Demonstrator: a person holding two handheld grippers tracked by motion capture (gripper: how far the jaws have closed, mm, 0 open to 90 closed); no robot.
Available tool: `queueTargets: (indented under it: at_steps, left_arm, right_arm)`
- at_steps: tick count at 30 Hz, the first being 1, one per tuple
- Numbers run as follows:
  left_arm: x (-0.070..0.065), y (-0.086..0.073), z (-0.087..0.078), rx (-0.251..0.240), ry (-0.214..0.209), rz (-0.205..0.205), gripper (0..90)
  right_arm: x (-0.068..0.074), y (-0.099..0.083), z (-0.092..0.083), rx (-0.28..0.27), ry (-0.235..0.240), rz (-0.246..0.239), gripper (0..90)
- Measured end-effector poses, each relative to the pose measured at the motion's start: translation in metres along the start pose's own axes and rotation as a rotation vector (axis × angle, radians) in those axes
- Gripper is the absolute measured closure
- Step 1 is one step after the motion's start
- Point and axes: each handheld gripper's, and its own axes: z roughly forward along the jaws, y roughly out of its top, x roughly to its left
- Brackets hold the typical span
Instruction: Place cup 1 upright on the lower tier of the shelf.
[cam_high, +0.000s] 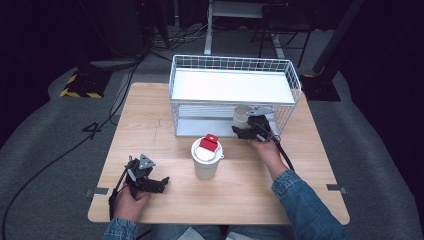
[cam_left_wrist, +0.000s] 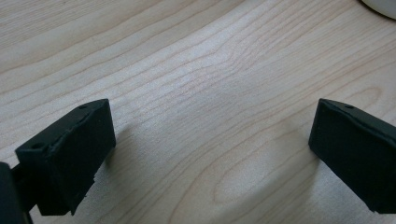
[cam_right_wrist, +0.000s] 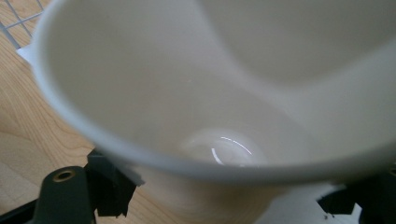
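Right gripper (cam_high: 248, 131) pinching a white cup (cam_high: 243, 116) at the wire rack (cam_high: 295, 85); left gripper (cam_high: 159, 184) spread, holding nothing.

From my end, the right gripper's jaws press on the cup's outer wall from both sides; in the right gripper view I look straight into its glossy bowl (cam_right_wrist: 219, 107), rim just above the jaws. The cup sits at the lower shelf opening of the rack, just ahead of that gripper; can't tell if it touches the shelf. Left gripper rests low over bare wooden table (cam_left_wrist: 196, 93), jaws wide apart, only wood between them. A second white cup (cam_high: 206, 161) with a red-and-white lid piece (cam_high: 208, 142) on top stands between the two grippers, apart from both.
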Motion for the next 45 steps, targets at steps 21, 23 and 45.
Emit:
queueTargets:
  at_steps: [21,23,45]
  left_arm:
    - [0.000,0.000,0.000,0.000,0.000,0.001,1.0]
    - [0.000,0.000,0.000,0.000,0.000,0.000,1.0]
    - [0.000,0.000,0.000,0.000,0.000,0.000,1.0]
  right_arm:
    - [-0.006,-0.002,0.026,-0.003,-0.016,0.048,23.0]
    - [-0.007,-0.002,0.027,-0.008,-0.012,0.056,22.9]
    - [-0.014,-0.005,0.028,-0.014,-0.030,0.115,14.6]
